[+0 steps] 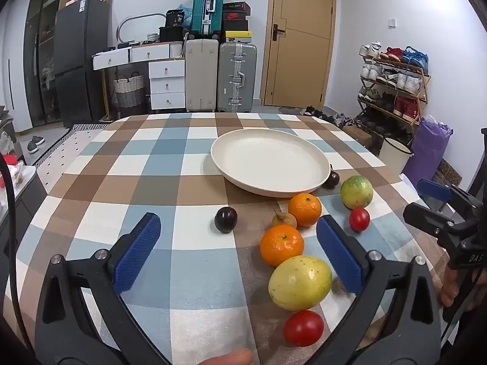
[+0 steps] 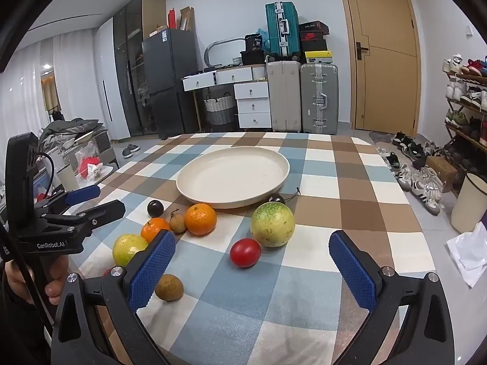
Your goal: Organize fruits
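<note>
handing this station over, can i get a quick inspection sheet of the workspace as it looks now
surface: table under a blue, brown and white checked cloth, flat.
job's things: cream plate with no fruit on it; two oranges, two yellow-green fruits, two red tomatoes, dark round fruits and small brown fruits all lie on the cloth in front of the plate.
clutter: nothing seen on the table besides these.
grippers: left gripper open, nothing held; right gripper open, nothing held.
cables: black cable hangs at the left edge of the left wrist view.
surroundings: suitcases, white drawers, wooden door, shoe rack.
</note>
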Available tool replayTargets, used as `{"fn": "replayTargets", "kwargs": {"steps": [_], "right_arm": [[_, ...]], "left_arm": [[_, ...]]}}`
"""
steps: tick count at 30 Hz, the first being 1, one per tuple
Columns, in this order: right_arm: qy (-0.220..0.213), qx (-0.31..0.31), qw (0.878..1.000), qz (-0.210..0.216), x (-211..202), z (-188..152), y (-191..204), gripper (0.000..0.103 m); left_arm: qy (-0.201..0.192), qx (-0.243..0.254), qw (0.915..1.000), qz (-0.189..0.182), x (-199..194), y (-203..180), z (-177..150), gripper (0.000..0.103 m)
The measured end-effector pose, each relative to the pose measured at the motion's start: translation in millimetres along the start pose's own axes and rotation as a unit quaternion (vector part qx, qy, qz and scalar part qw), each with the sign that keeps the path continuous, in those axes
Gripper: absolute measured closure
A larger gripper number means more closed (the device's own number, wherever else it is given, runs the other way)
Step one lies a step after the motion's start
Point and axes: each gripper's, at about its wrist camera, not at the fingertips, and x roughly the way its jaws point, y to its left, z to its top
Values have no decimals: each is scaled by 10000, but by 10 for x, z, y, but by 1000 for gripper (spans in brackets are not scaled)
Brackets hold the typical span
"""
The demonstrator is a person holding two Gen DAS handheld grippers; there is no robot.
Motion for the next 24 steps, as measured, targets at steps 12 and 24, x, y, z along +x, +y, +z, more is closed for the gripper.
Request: {"fn": "replayTargets", "kwargs": {"steps": [12, 24], "right_arm": [[3, -105, 9999, -21, 21, -11, 27, 0], [-29, -74, 10000, -19, 2, -5, 13, 0]], "left_arm": [[31, 20, 10000, 17, 3, 0, 1, 1], [12, 40, 10000, 29, 1, -2, 1, 1]]}}
